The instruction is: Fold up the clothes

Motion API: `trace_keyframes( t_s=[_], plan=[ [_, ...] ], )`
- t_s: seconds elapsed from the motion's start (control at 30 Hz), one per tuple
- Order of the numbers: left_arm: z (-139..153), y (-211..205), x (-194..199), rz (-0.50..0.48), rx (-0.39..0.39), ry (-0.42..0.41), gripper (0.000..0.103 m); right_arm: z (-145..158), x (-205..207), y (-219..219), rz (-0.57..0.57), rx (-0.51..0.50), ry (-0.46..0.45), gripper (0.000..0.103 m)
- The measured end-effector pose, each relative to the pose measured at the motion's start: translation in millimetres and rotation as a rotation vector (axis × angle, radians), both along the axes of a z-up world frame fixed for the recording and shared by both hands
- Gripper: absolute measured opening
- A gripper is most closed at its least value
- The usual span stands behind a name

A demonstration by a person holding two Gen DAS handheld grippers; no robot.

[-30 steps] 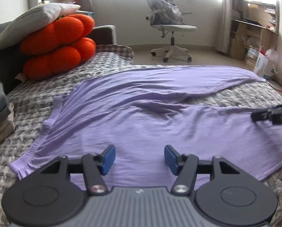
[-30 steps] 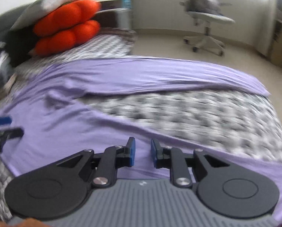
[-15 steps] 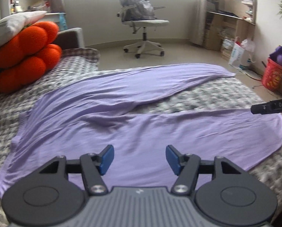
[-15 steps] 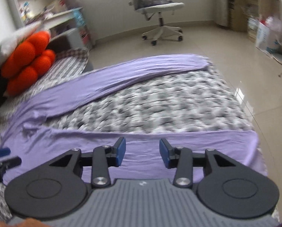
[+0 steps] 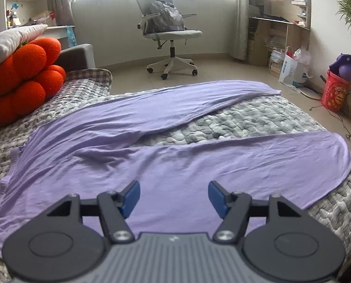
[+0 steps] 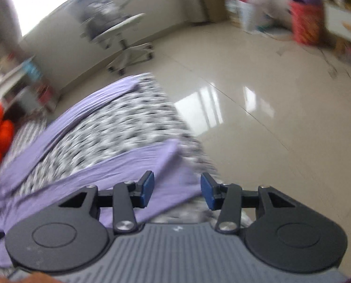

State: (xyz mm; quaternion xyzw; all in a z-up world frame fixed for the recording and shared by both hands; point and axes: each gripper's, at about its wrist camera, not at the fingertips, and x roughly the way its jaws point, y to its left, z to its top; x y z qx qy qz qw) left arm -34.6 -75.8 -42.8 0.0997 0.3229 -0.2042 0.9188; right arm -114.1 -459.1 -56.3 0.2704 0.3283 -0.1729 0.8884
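Lilac trousers [image 5: 175, 165] lay flat on quilted bed cover [image 5: 246, 120], legs splayed apart. Left gripper [image 5: 174, 194] released, empty, above waist section. Right gripper [image 6: 177, 192] opening, nothing between pads, at near-leg hem. Advice: pinch hem squarely, carry near leg onto far leg.

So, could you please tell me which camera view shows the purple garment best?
The left wrist view: the purple garment lies sharp and nearly whole across the quilted bed cover, both long parts visible. The right wrist view is motion-blurred and shows mainly one end by the bed's edge.
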Motion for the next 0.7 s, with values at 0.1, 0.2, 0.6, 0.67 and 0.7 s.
trace_keyframes(
  t_s=[0.1,0.2,0.6,0.67,0.7],
  plan=[
    [-5.3,-7.1,-0.5,-0.028,0.008,0.027,0.068,-9.7,-10.9,-13.0,-0.06,0.076,-0.013,0.048],
    [-11.8,-16.1,-2.8,-0.059,0.043,0.05,0.068,-18.5,-12.8,-17.5,-0.083,0.119,-0.007,0.048],
    [-17.5,-27.9,-9.6,-0.104,0.089,0.049,0.073,-24.5,-10.9,-18.0,-0.133,0.207,-0.09,0.004],
    [-17.2,-27.5,-10.3,-0.106,0.09,0.048,0.073,-17.6,-12.6,-14.2,-0.138,0.165,-0.099,0.003],
    [-17.1,-27.4,-10.7,-0.107,0.09,0.048,0.073,-13.7,-13.7,-12.2,-0.146,0.136,-0.099,0.002]
  ],
)
